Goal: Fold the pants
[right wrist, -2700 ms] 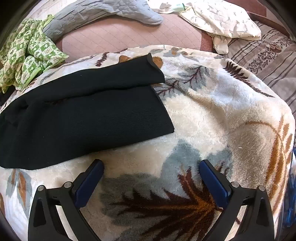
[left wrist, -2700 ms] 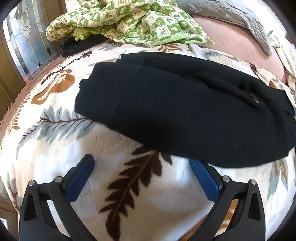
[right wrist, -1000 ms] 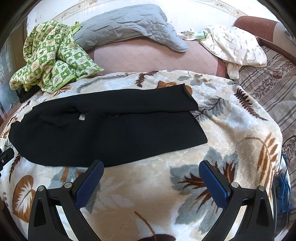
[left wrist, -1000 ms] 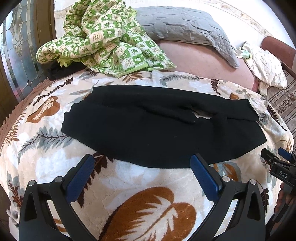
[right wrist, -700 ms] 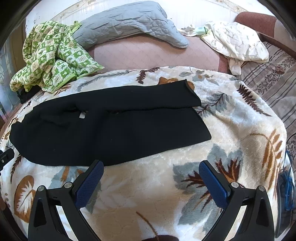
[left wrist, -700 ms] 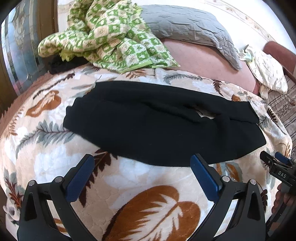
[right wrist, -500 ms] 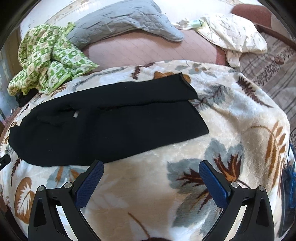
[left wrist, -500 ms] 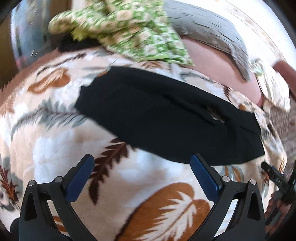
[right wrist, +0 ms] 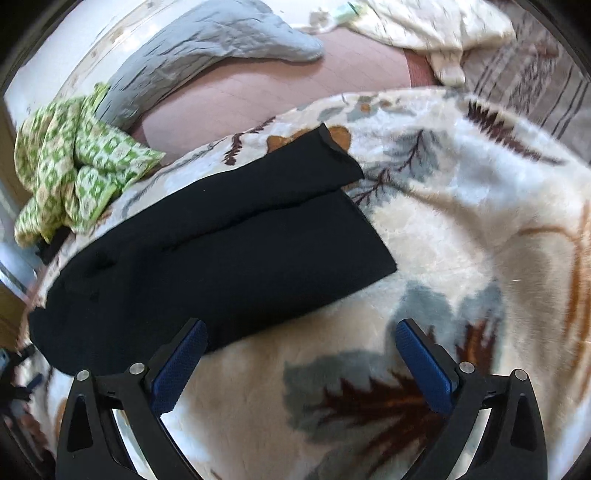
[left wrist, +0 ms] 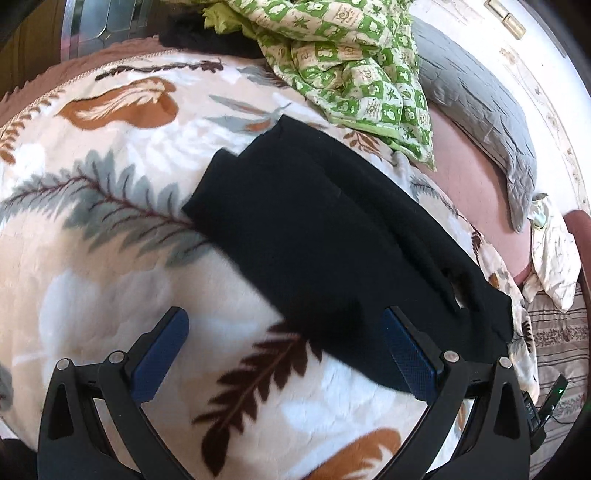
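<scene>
Black pants [left wrist: 332, 236] lie flat on a leaf-patterned blanket [left wrist: 110, 258], folded lengthwise with one leg on the other. The left wrist view shows their left end, the right wrist view [right wrist: 221, 251] their right end with two offset edges. My left gripper [left wrist: 284, 350] is open and empty, just in front of the pants' near edge; its right finger overlaps the fabric. My right gripper [right wrist: 303, 354] is open and empty, near the pants' lower right corner; its left finger sits over the near edge.
A green checked quilt [left wrist: 351, 62] and a grey pillow [left wrist: 480, 96] lie behind the pants. A cream cloth [right wrist: 424, 22] lies at the back right. A striped sheet [right wrist: 535, 74] covers the bed's right side. The blanket drops off toward me.
Both grippers have moved in closer to the pants and tilted, the left toward the pants' left end, the right toward the right end. Both stay open. The pants have not moved.
</scene>
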`<act>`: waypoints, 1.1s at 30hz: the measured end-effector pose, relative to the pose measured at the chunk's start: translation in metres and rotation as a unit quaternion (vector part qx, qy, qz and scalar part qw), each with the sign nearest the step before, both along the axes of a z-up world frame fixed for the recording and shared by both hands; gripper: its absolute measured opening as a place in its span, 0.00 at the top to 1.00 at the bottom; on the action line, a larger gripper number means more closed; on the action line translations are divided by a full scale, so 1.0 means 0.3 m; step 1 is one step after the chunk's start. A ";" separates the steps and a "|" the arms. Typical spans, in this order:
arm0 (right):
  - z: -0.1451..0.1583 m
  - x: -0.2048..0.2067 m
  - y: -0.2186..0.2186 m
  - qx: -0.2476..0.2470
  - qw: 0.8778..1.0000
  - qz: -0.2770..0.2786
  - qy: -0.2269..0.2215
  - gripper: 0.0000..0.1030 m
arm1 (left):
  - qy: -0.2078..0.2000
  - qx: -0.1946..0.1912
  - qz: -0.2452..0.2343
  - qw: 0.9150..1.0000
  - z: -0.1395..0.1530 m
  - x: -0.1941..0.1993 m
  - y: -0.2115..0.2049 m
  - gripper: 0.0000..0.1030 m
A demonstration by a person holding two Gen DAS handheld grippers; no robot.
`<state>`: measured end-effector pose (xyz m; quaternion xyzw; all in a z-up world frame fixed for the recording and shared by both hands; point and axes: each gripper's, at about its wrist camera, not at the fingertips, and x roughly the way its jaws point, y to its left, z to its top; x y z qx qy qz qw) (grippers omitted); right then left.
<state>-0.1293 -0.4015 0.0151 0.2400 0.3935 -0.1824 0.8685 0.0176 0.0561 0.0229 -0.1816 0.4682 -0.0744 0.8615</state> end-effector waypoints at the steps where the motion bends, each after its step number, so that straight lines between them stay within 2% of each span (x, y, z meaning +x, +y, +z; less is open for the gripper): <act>1: -0.007 0.012 -0.009 0.000 1.000 -0.002 -0.005 0.05 | 0.000 -0.003 -0.001 1.000 0.001 0.012 -0.001 0.00; 3: -0.010 0.032 -0.015 -0.007 1.000 -0.002 -0.015 0.08 | -0.003 -0.017 0.001 1.000 0.003 0.037 -0.009 0.03; 4: -0.010 0.043 -0.021 -0.009 1.000 -0.004 -0.018 0.12 | -0.005 -0.020 0.003 1.000 0.004 0.044 -0.008 0.16; 5: -0.010 0.055 -0.026 -0.009 1.000 -0.005 -0.024 0.22 | -0.005 -0.021 0.002 1.000 0.005 0.058 -0.015 0.26; 6: -0.012 0.066 -0.034 -0.007 1.000 -0.005 -0.026 0.31 | -0.002 -0.019 -0.001 1.000 0.003 0.064 -0.018 0.49; 7: -0.014 0.077 -0.043 -0.004 1.000 -0.006 -0.028 0.49 | 0.005 -0.021 -0.008 1.000 -0.006 0.079 -0.026 0.69; 8: -0.019 0.086 -0.054 0.002 0.999 -0.007 -0.032 0.68 | 0.011 -0.029 -0.013 0.999 -0.013 0.085 -0.031 0.77; 10: -0.029 0.097 -0.076 0.027 0.999 -0.008 -0.039 0.88 | 0.015 -0.030 -0.013 0.999 -0.012 0.082 -0.039 0.87; 11: -0.025 0.094 -0.078 0.030 0.999 -0.009 -0.044 0.90 | 0.011 -0.028 -0.014 0.999 -0.001 0.074 -0.040 0.90; 17: 0.112 -0.023 -0.042 0.002 0.995 -0.012 -0.098 0.92 | -0.002 -0.041 -0.037 0.998 0.098 0.000 -0.019 0.91; 21: 0.187 -0.137 -0.033 0.003 0.994 -0.005 -0.105 0.92 | -0.006 -0.045 -0.051 0.998 0.144 -0.075 0.019 0.91; 24: 0.213 -0.224 -0.020 -0.004 0.996 0.006 -0.090 0.92 | 0.008 -0.054 -0.060 0.997 0.147 -0.143 0.052 0.91; 29: 0.189 -0.326 -0.006 0.000 0.998 0.014 -0.058 0.92 | 0.029 -0.034 -0.067 0.997 0.092 -0.238 0.055 0.91; 32: 0.111 -0.307 -0.020 0.005 1.000 0.006 0.000 0.88 | 0.038 -0.003 -0.067 0.997 0.040 -0.264 0.029 0.88; 33: 0.079 -0.286 -0.022 0.000 1.000 0.003 0.027 0.85 | 0.033 0.013 -0.066 0.997 0.037 -0.269 0.022 0.83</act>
